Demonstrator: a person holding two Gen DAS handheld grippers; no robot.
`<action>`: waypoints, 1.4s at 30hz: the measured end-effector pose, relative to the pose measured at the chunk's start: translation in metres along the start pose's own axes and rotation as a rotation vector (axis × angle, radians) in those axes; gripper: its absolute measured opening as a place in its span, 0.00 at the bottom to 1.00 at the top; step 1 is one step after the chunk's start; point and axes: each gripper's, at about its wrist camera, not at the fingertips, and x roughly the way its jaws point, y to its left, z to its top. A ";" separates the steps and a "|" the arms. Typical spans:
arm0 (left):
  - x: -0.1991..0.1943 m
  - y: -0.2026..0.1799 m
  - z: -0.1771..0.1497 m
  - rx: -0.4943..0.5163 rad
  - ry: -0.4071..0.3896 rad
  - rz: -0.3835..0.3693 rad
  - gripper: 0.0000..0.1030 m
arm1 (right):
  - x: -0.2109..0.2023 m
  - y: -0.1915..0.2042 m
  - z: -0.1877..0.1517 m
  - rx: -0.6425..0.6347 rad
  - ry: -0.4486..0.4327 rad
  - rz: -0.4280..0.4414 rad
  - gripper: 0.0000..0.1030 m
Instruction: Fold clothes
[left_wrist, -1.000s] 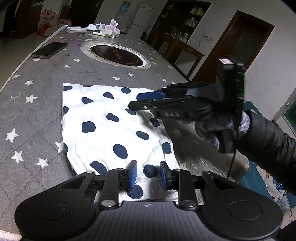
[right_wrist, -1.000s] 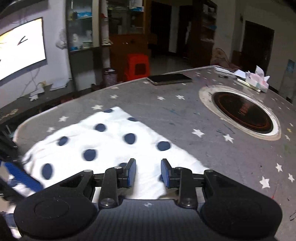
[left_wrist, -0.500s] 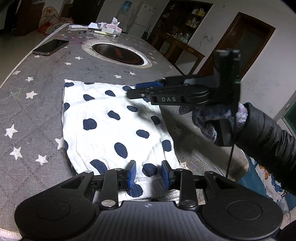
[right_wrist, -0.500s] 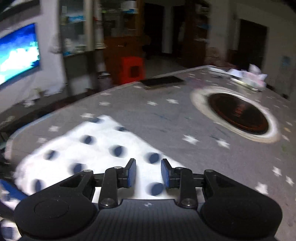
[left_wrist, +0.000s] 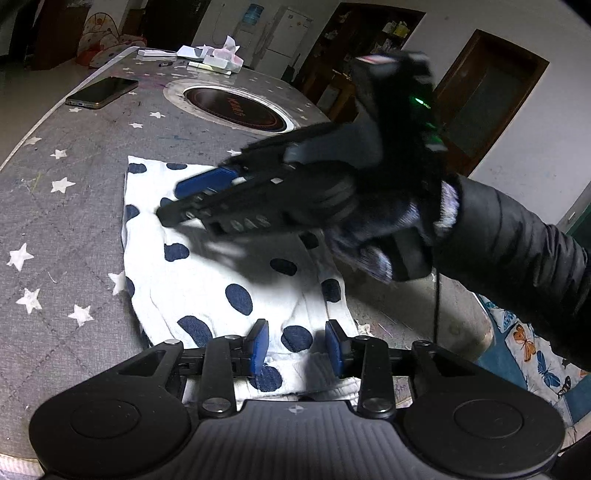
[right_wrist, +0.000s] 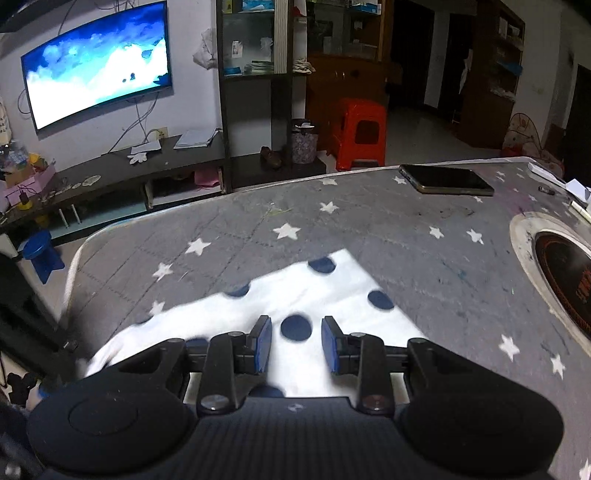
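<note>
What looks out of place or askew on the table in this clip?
Mainly the polka-dot garment: its near hem is bunched and uneven, not squared. A phone and crumpled tissue share the star-print table cover. Both grippers, left gripper and right gripper, are open.

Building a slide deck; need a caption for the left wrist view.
Open left gripper over the polka-dot cloth as the right gripper sweeps across it.

Grey star-print table cover (left_wrist: 74, 192), round hob (left_wrist: 236, 109) set in the far middle, dark phone (left_wrist: 101, 92) at the far left edge, tissue pack (left_wrist: 223, 59) beyond, lit television (right_wrist: 98, 61) on the wall, red stool (right_wrist: 360, 133) on the floor
</note>
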 end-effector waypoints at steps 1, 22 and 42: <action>0.000 0.000 0.000 -0.001 0.000 -0.001 0.36 | 0.004 -0.002 0.002 0.003 0.002 -0.003 0.29; -0.003 -0.002 0.001 0.015 -0.005 0.010 0.41 | 0.024 -0.058 0.019 0.163 -0.002 -0.145 0.35; -0.050 -0.004 -0.012 0.145 -0.047 0.112 0.70 | -0.022 -0.084 -0.029 0.163 0.086 -0.207 0.45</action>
